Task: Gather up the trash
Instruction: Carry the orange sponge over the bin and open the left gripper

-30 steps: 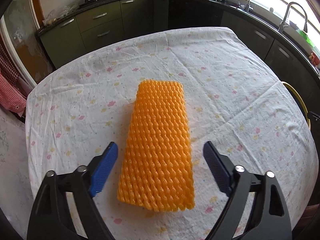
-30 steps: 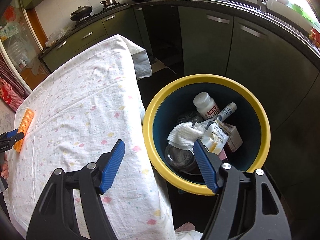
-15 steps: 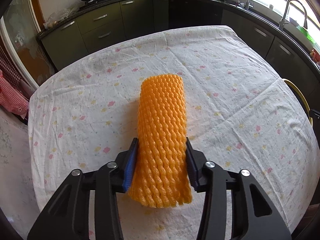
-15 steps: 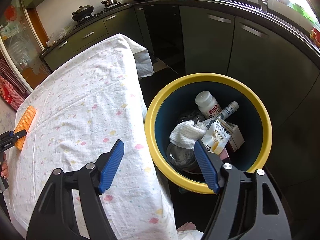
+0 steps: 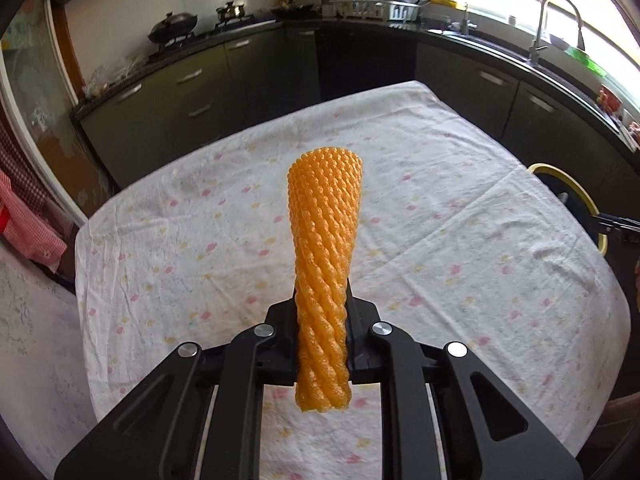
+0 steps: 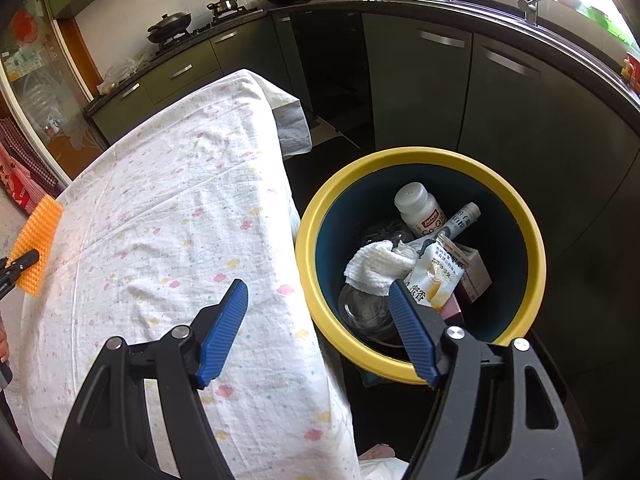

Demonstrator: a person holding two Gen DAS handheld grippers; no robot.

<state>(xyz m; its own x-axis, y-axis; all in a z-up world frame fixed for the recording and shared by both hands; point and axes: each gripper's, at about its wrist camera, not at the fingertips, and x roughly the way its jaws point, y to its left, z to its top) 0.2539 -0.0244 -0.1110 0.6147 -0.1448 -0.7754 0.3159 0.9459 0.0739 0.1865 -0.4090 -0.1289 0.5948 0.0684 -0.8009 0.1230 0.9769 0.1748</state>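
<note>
your left gripper (image 5: 322, 332) has just closed and is clamped on the orange foam net (image 5: 324, 264), lifted clear of the table (image 5: 460, 240). your right gripper (image 6: 316, 332) hangs open over the bin's (image 6: 532, 236) near rim.

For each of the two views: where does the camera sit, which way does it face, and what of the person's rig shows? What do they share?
Left wrist: on the left claw, angled down over the tablecloth; its jaws, just closed, squeeze the orange foam net.
Right wrist: on the right claw, angled down at the table edge and the yellow-rimmed bin; jaws open, empty.
Shared: tablecloth, foam net at the far left of the right view, bin rim, kitchen counter.
</note>
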